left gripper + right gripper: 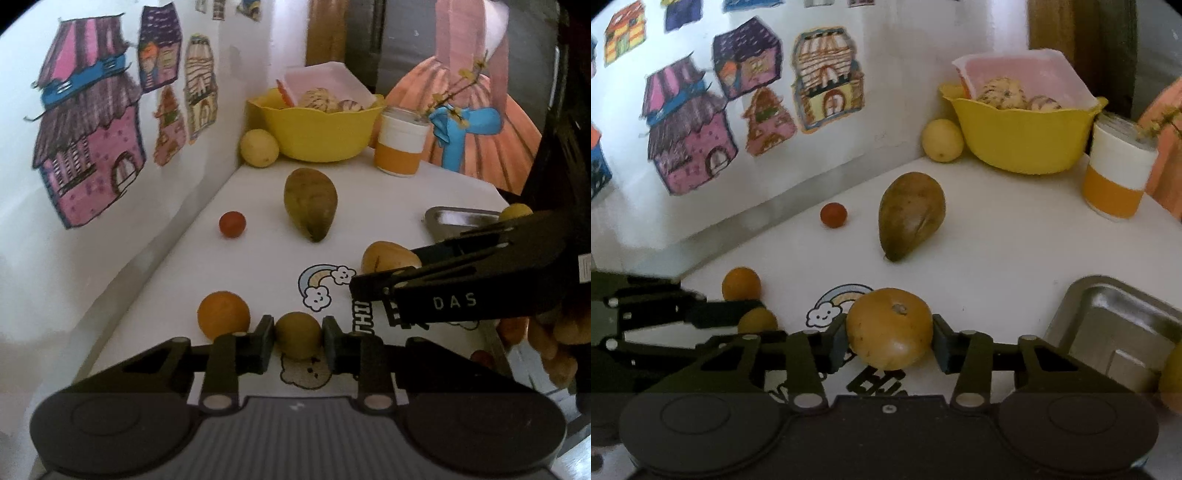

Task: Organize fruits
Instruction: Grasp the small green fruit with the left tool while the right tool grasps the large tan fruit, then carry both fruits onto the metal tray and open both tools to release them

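Nearest, the left gripper (298,338) has its fingers closed against both sides of a small yellow-green fruit (297,334), which sits low over the white table (388,199) above a bear sticker (304,373). An orange (223,314) lies just beside that fruit, on its left. The right gripper (889,338) is clamped on a tan round fruit (889,328), its stem scar facing up and slightly right; whether it rests on the table cannot be told. A metal tray (1115,314) sits to the right of it, near the table edge. Further back lies a brown-green mango (911,214) on its side — long axis running near-left to far-right, pointed tip toward the camera. A small red fruit (833,215) sits apart on its left. At the far corner a round yellow fruit (942,140) touches a yellow bowl (1023,136) — beside that stands an orange-and-white cup (1117,170).
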Tool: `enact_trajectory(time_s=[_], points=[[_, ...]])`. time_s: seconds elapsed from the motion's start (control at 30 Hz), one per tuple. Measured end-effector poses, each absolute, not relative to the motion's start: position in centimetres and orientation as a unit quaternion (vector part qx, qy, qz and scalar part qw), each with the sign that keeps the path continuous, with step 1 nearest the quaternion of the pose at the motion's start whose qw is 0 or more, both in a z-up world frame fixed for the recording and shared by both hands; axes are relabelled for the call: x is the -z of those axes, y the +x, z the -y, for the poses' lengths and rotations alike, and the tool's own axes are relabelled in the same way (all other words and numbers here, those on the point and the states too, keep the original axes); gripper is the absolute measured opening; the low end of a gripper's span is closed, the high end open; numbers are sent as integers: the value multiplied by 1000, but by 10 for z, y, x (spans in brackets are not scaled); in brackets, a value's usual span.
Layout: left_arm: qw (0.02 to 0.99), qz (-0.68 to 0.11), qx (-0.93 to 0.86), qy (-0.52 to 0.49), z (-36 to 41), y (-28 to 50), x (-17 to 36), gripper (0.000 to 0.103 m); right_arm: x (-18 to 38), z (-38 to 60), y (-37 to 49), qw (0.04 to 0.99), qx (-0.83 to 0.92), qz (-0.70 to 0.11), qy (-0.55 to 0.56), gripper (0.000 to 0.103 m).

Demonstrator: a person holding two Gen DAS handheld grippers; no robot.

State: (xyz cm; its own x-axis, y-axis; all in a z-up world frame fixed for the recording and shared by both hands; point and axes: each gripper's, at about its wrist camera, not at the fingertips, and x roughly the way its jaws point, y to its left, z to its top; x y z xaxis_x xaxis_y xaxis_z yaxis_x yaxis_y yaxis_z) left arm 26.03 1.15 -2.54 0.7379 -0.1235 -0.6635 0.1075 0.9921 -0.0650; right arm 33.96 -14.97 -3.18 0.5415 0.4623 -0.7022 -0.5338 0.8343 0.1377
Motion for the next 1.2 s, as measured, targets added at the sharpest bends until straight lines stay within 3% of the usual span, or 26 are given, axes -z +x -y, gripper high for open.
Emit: enact_trajectory(time_s=[0.4, 0.63, 1.2], points=[[937, -338, 92, -11, 23, 222, -7, 30, -27, 207, 273, 893, -299, -337, 12, 47], [934, -326, 147, -18, 74, 200, -23, 30, -56, 260, 235, 917, -250, -310, -19, 47], [926, -346, 146, -25, 133, 195, 16, 30, 2, 317, 227, 917, -219, -332, -21, 47]])
